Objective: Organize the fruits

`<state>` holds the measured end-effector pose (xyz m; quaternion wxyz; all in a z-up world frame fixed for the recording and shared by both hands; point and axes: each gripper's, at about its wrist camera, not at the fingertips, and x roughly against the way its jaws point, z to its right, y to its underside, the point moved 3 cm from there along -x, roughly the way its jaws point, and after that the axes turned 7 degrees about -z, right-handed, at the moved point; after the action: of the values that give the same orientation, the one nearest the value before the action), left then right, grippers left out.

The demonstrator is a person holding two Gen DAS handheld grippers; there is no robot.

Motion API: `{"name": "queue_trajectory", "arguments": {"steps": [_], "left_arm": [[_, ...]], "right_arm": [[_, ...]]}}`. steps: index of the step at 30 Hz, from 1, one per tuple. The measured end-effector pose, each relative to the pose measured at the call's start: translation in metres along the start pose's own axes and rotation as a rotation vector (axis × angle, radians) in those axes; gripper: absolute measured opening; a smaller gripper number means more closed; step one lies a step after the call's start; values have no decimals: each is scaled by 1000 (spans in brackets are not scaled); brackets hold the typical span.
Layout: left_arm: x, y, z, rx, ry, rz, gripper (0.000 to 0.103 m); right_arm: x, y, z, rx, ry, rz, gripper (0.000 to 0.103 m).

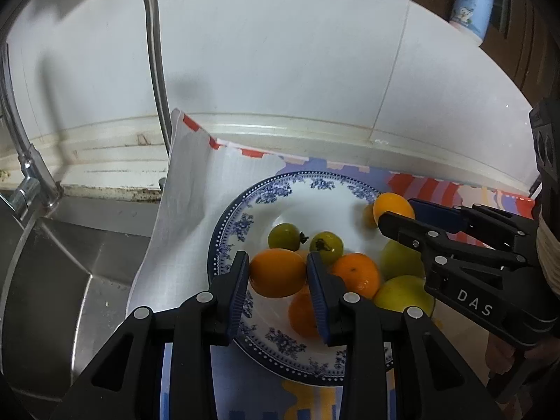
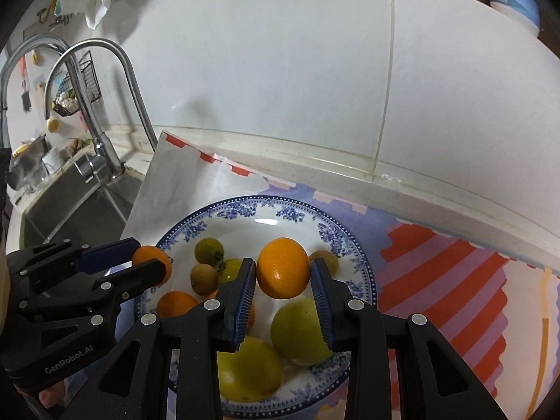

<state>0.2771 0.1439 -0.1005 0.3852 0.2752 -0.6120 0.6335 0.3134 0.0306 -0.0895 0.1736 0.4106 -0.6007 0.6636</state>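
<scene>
A blue-and-white plate (image 1: 224, 241) (image 2: 364, 273) holds several fruits: small green tomatoes (image 1: 285, 236) (image 2: 209, 250), an orange mandarin (image 1: 357, 274) and two yellow-green fruits (image 1: 406, 294) (image 2: 301, 332). My left gripper (image 1: 278, 262) (image 2: 150, 255) is shut on a small orange fruit (image 1: 276, 274) (image 2: 154, 266) over the plate's left side. My right gripper (image 2: 283, 269) (image 1: 397, 211) is shut on another orange fruit (image 2: 283, 273) (image 1: 392, 204) over the plate's far right part. Both fruits hang just above the pile.
The plate rests on a patterned mat (image 2: 437, 273) with a white folded corner (image 1: 189, 192). A steel sink (image 1: 70, 280) and a curved faucet (image 1: 150, 35) lie to the left. A tiled wall (image 2: 280, 70) stands behind, and a white bottle (image 1: 470, 3) stands far right.
</scene>
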Motion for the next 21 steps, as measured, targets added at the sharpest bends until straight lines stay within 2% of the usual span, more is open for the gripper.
{"name": "queue_trajectory", "arguments": {"steps": [3,6,14,21], "left_arm": [[-4,1,-1,-2,4,-5,34],[-7,1,0,-7,14,-9,34],[-2,1,6,-30,21,-7,36],[38,9,21,-15,21,47,39]], "right_arm": [[-4,0,0,-1,1,-6,35],[-3,-1,0,-8,8,5,40],[13,2,2,-21,27,30,40],[47,12,4,-48,48,83,40]]}}
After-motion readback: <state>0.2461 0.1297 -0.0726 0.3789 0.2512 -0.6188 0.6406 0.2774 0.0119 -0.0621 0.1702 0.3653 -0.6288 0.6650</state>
